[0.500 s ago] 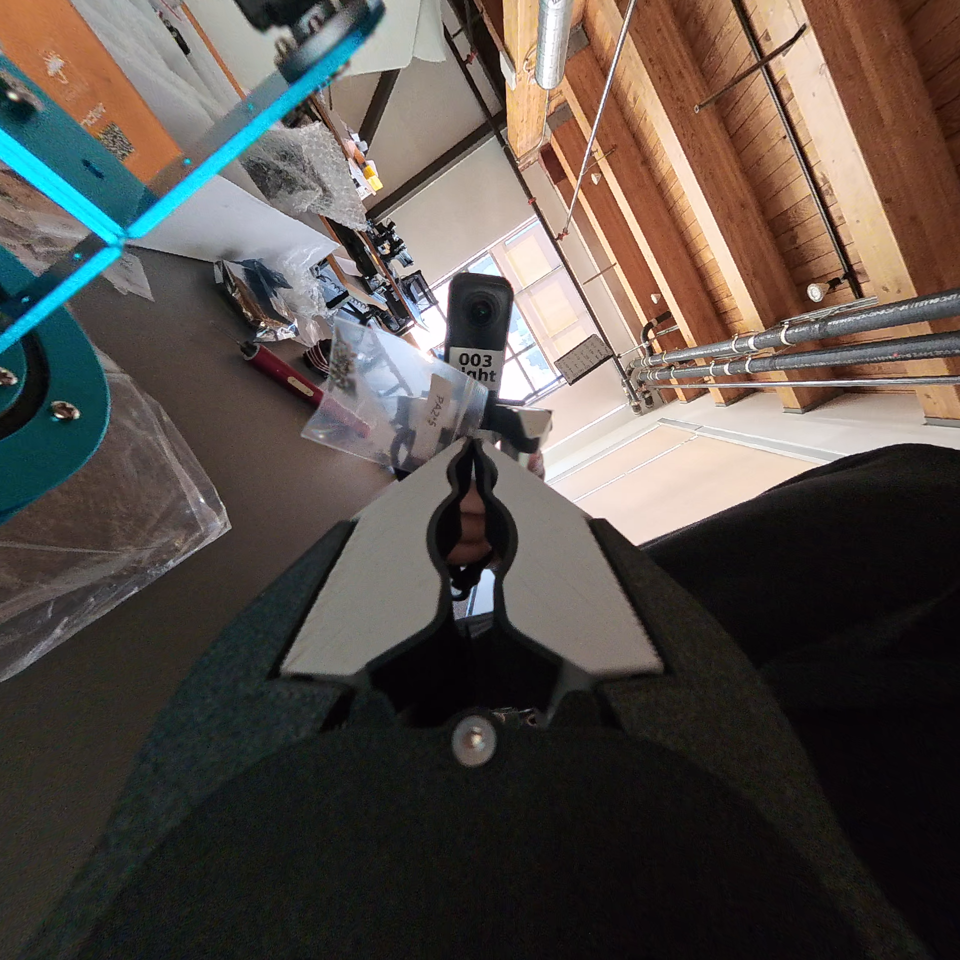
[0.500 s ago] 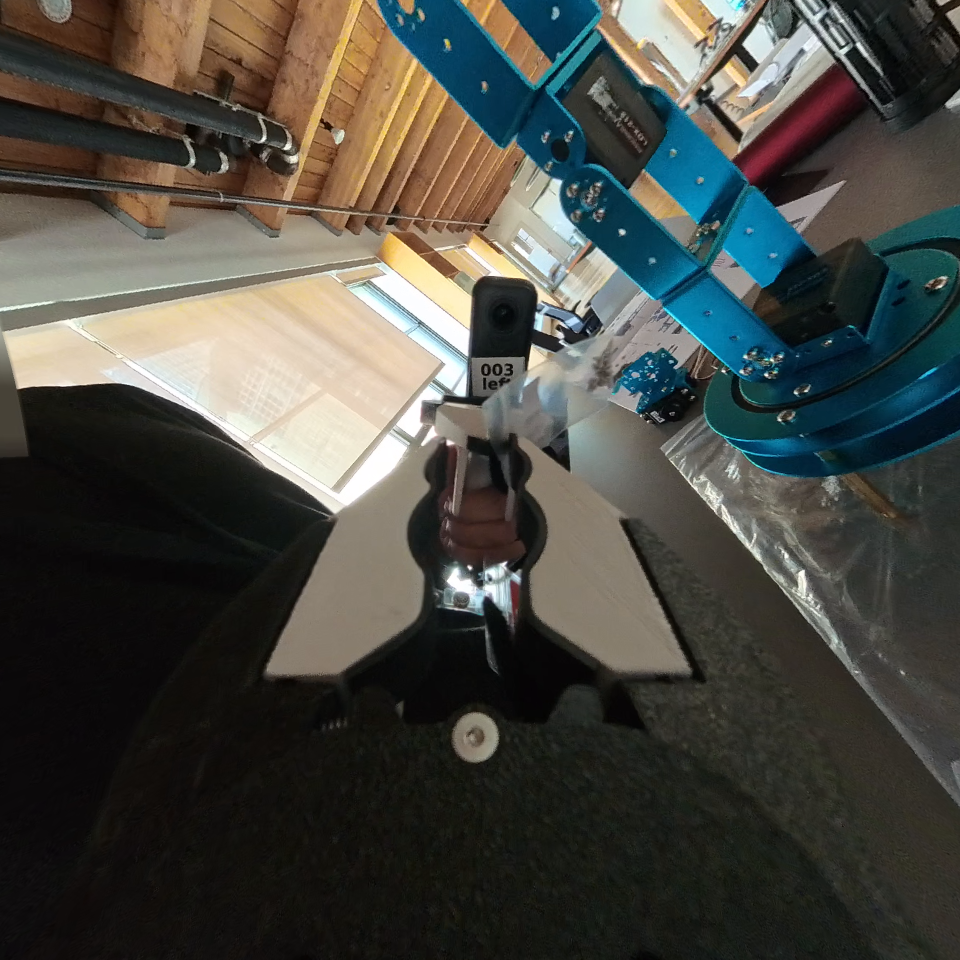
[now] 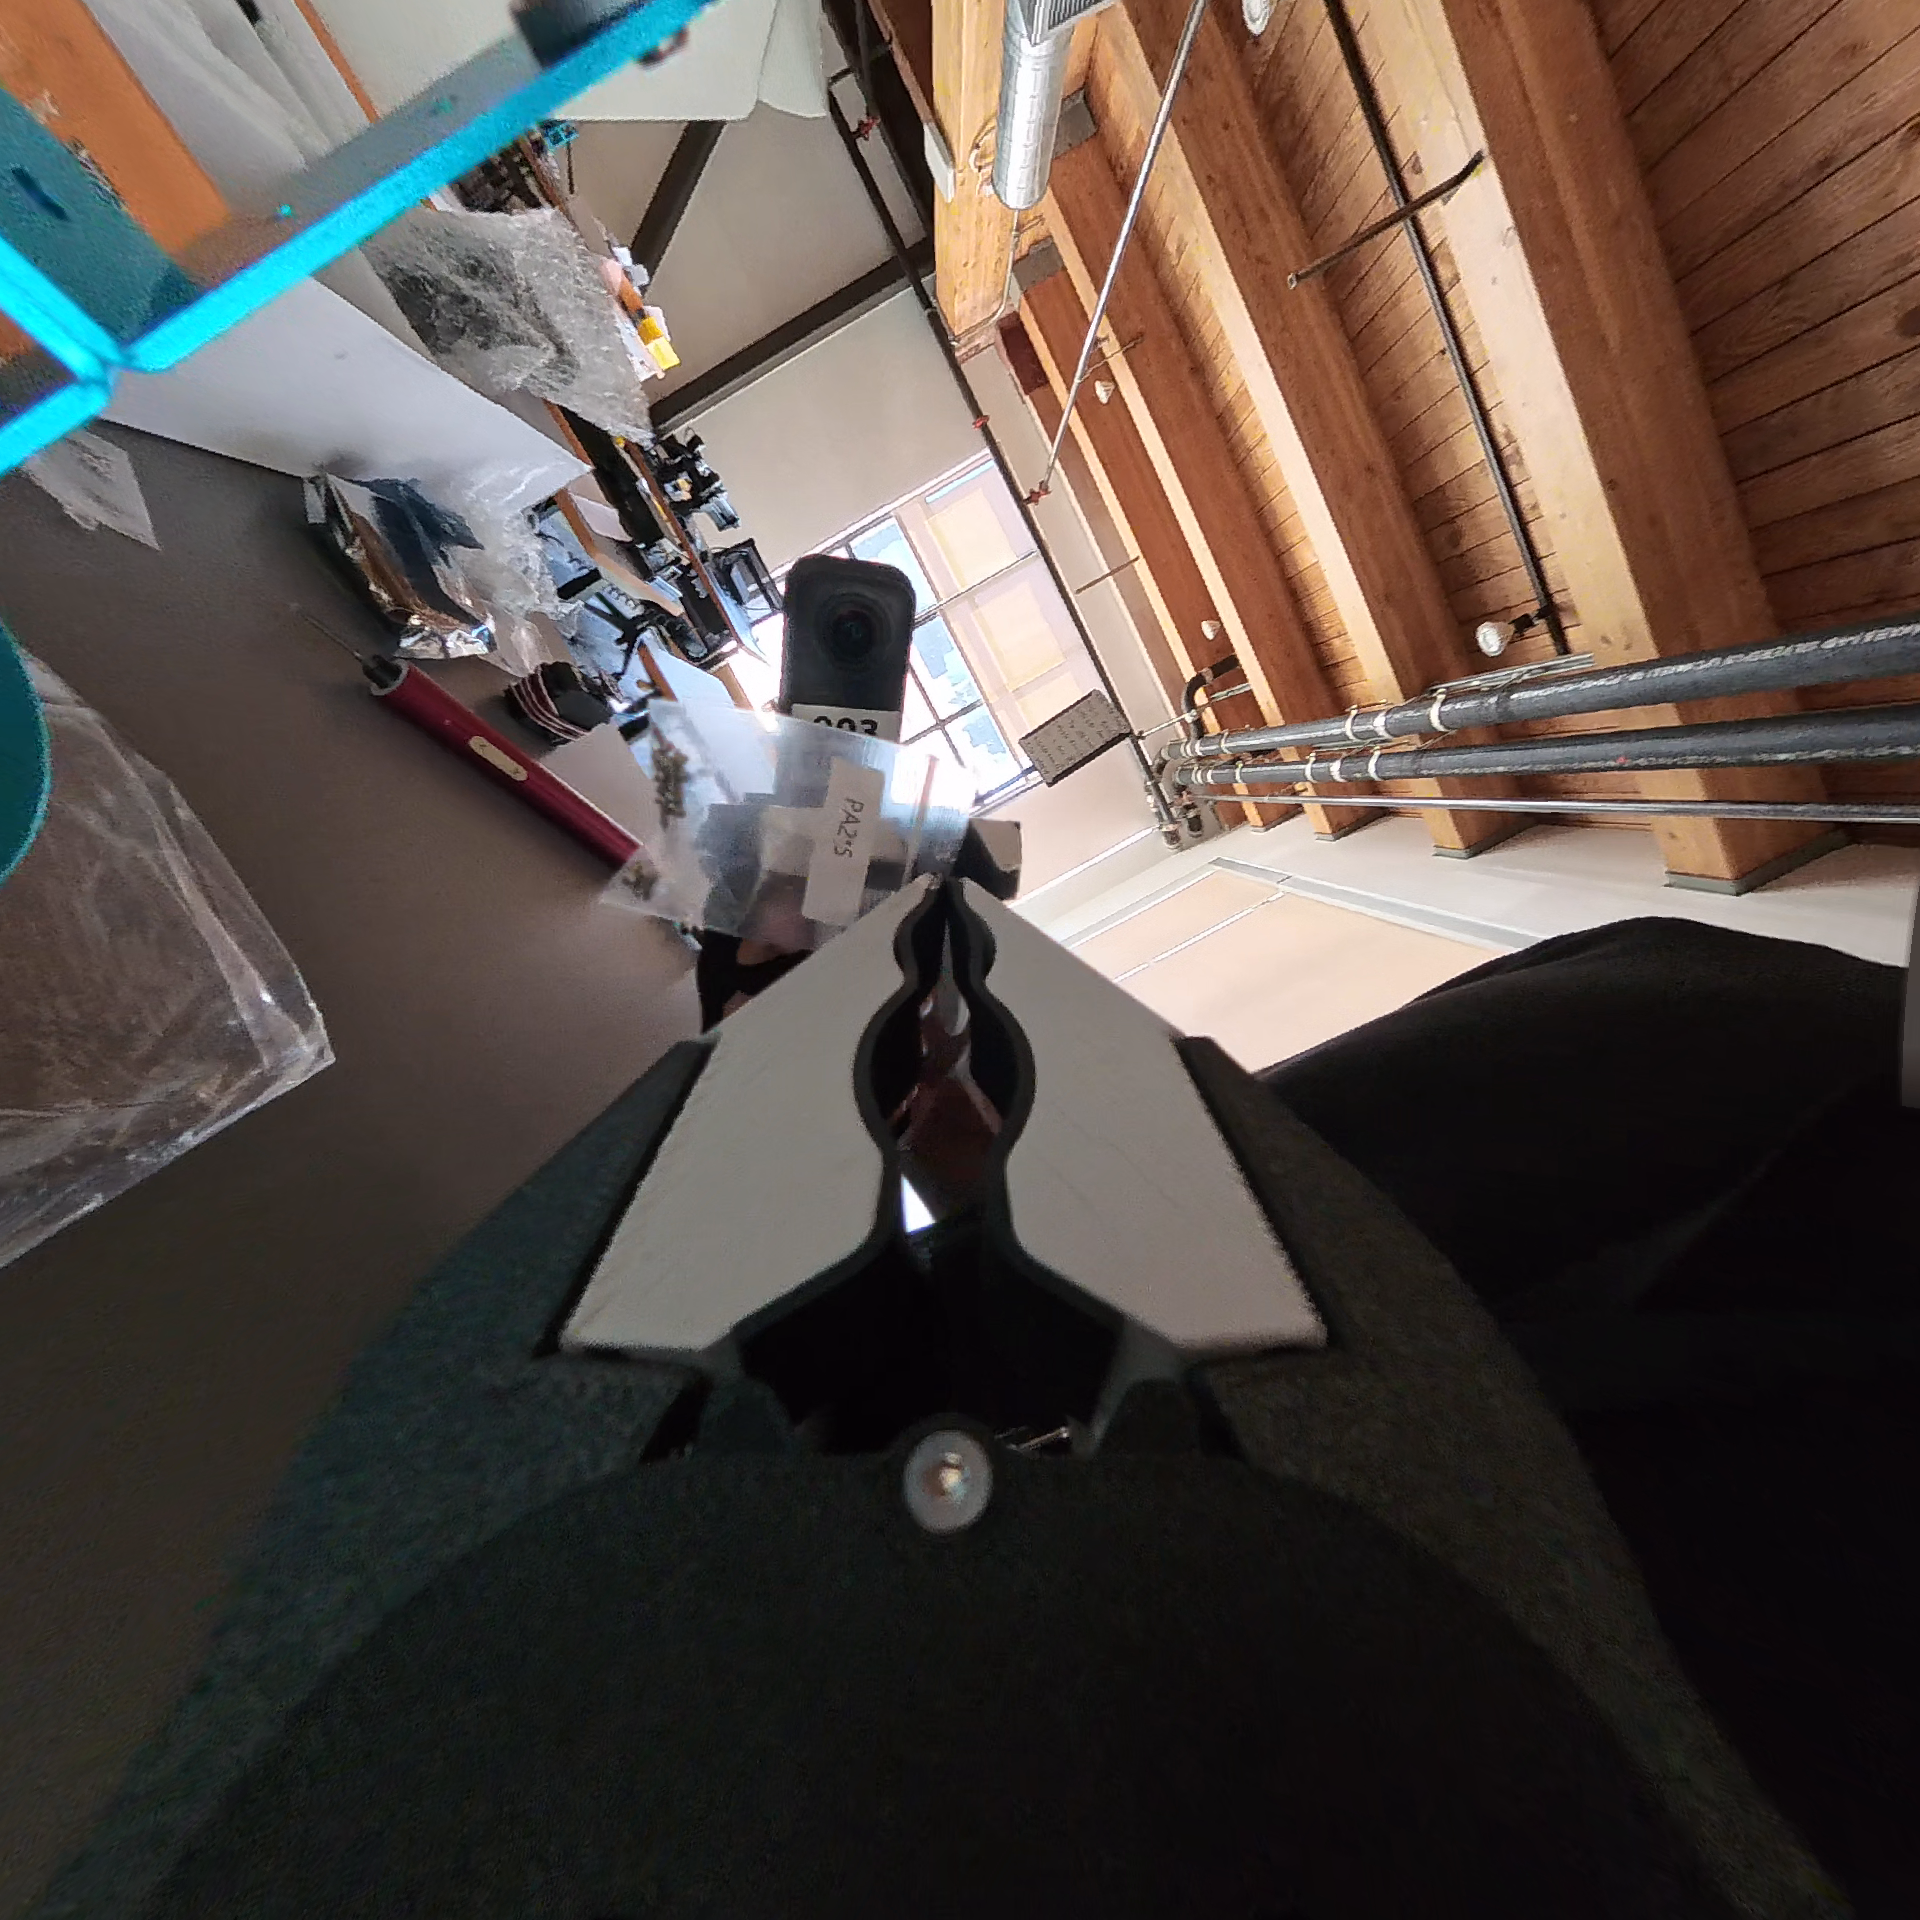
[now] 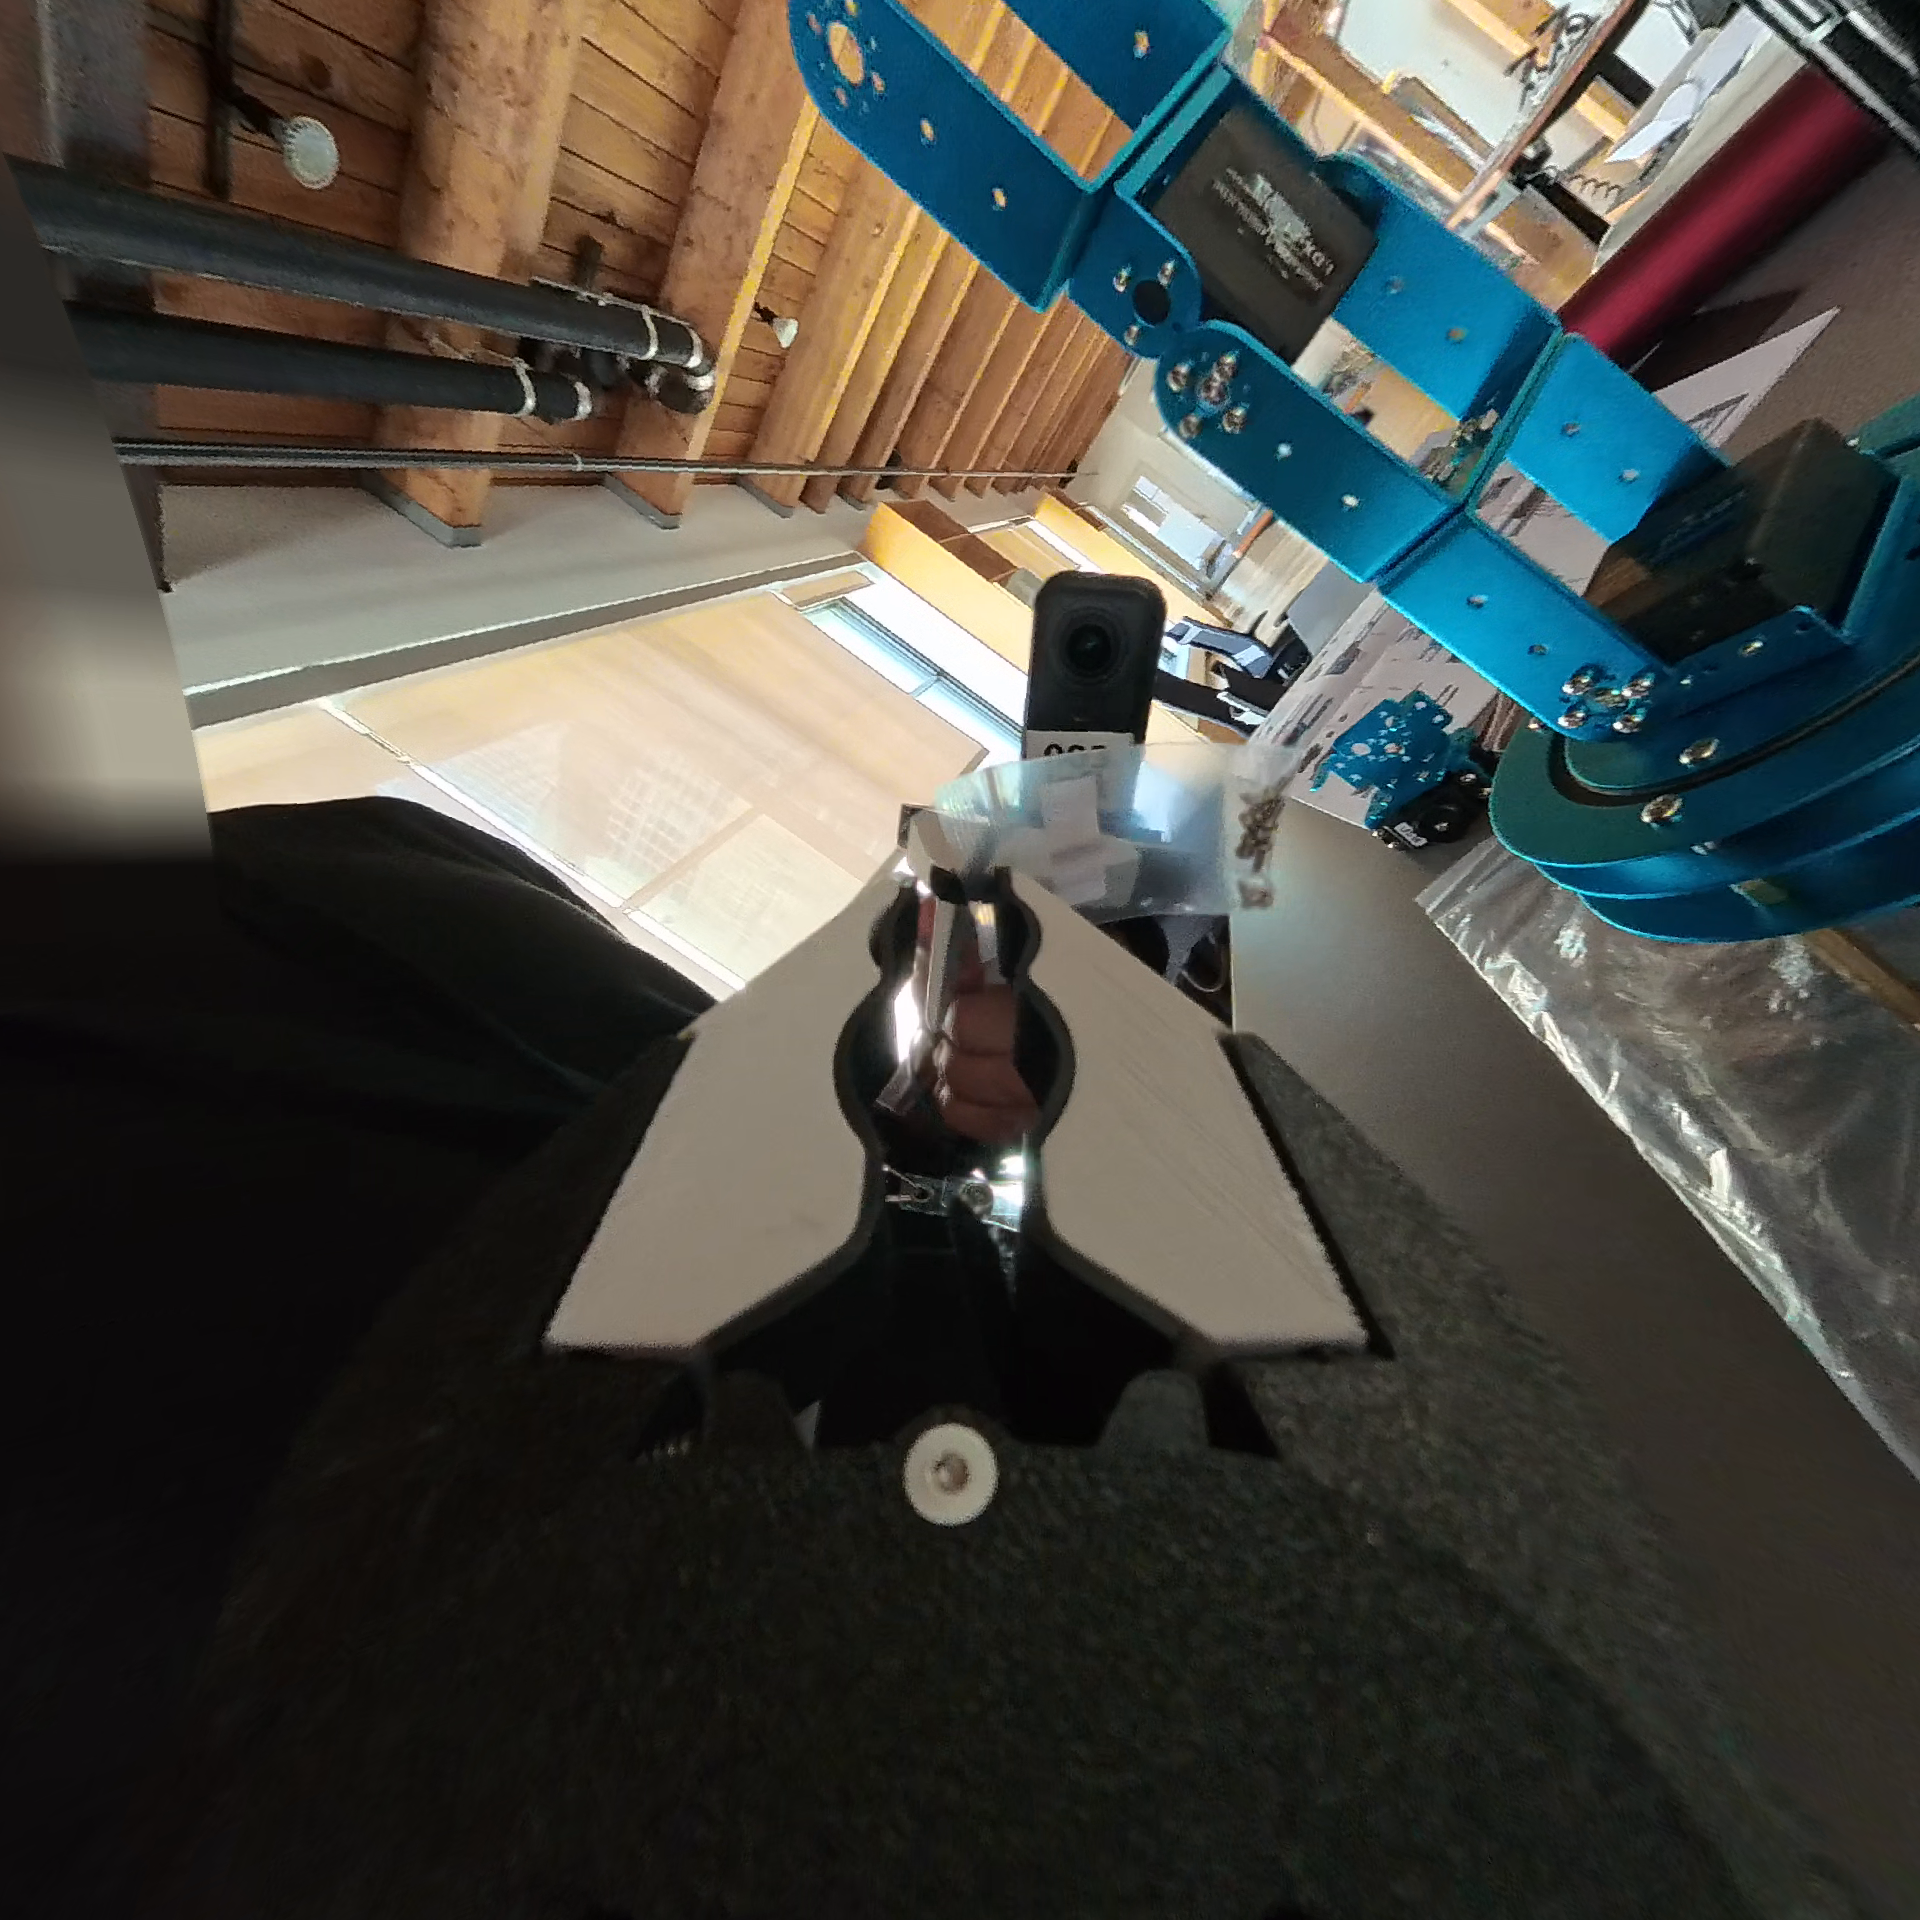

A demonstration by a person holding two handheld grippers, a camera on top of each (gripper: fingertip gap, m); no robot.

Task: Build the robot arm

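I count two tools, the left tool (image 3: 943, 894) and the right tool (image 4: 961, 883), each with two fingers; one clear plastic bag (image 3: 774, 831) pinched between them, bearing one white label (image 3: 854, 831); small screws inside it, too many and too small for me to number; one red cylinder (image 3: 499, 764) on one dark worktop (image 3: 343, 935); one blue bracket arm (image 4: 1351, 343) on one round teal base (image 4: 1714, 831).

Daylight, bright; main source = big windows (image 3: 935, 665) far back, blown out w/ glare in both views. Wood ceiling (image 3: 1558, 312) warmly lit. Gripper bodies in foreground dark, underexposed, grainy. Wide-angle lens: strong fisheye bend at edges, horizon tilted. Clear plastic bag (image 4: 1122, 842) catches specular glints; plastic sheet (image 4: 1714, 1039) also shiny. Slight motion blur on finger edges; grey smeared patch at left edge of right wrist view.
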